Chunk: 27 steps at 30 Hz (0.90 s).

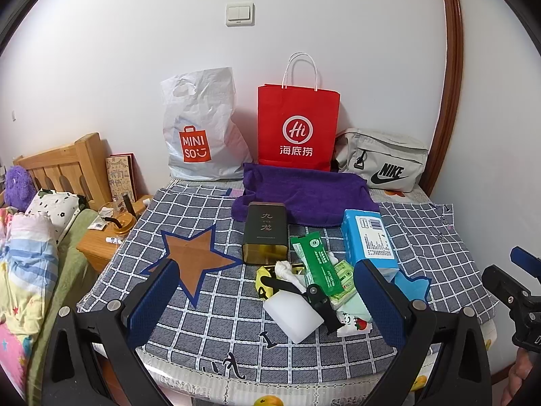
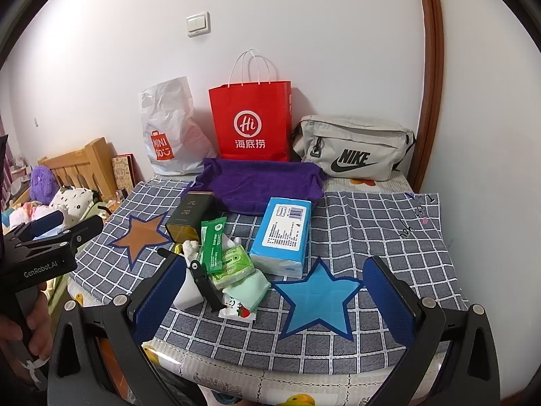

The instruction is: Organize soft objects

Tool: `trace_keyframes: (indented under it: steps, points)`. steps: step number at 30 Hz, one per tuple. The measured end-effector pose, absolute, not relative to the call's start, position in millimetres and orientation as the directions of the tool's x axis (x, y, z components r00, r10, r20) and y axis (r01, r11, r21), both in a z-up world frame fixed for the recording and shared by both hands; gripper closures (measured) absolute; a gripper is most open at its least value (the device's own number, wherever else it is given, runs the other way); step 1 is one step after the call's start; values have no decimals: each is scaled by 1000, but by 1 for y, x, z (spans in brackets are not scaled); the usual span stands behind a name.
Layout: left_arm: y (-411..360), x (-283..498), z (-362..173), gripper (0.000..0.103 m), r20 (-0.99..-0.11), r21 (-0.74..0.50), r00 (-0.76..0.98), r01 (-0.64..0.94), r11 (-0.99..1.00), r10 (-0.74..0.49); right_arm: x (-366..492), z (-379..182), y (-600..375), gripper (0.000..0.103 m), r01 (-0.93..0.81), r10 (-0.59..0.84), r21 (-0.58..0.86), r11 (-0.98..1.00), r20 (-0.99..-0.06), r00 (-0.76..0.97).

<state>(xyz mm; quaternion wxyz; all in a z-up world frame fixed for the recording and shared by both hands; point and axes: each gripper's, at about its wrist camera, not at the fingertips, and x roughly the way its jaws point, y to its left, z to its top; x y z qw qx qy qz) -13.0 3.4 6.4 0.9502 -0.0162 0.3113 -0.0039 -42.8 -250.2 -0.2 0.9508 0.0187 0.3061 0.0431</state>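
A pile lies mid-table on the checked cloth [image 1: 209, 308]: a blue tissue pack [image 1: 368, 240] [image 2: 282, 233], a green wipes packet [image 1: 316, 260] [image 2: 211, 245], a small green tissue pack [image 2: 231, 265], pale green socks [image 2: 248, 291], a white foam block [image 1: 294, 314], a white soft toy [image 1: 285, 270] and a black clip [image 1: 321, 301]. A purple towel [image 1: 304, 196] [image 2: 260, 182] lies behind. A dark tin [image 1: 265, 233] [image 2: 191, 216] stands beside the pile. My left gripper [image 1: 267, 291] is open in front of the pile. My right gripper [image 2: 275, 291] is open over a blue star [image 2: 318, 299].
A brown star [image 1: 194, 257] marks the cloth's left part. A white Miniso bag [image 1: 199, 128], a red paper bag [image 1: 297, 125] and a grey Nike pouch [image 1: 382, 159] stand against the wall. A bed and a wooden nightstand [image 1: 101, 240] are at the left.
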Motion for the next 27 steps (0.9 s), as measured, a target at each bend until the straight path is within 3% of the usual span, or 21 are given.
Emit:
trace_keyframes:
  steps: [16, 27]
  points:
    - [1, -5, -1, 0, -601, -20, 800, -2, 1000, -10, -34, -10, -249, 0, -90, 117, 75, 993, -579, 807]
    - [18, 30, -45, 0, -660, 8, 749, -60, 998, 50, 1, -42, -230, 4, -145, 144, 48, 988, -613, 777]
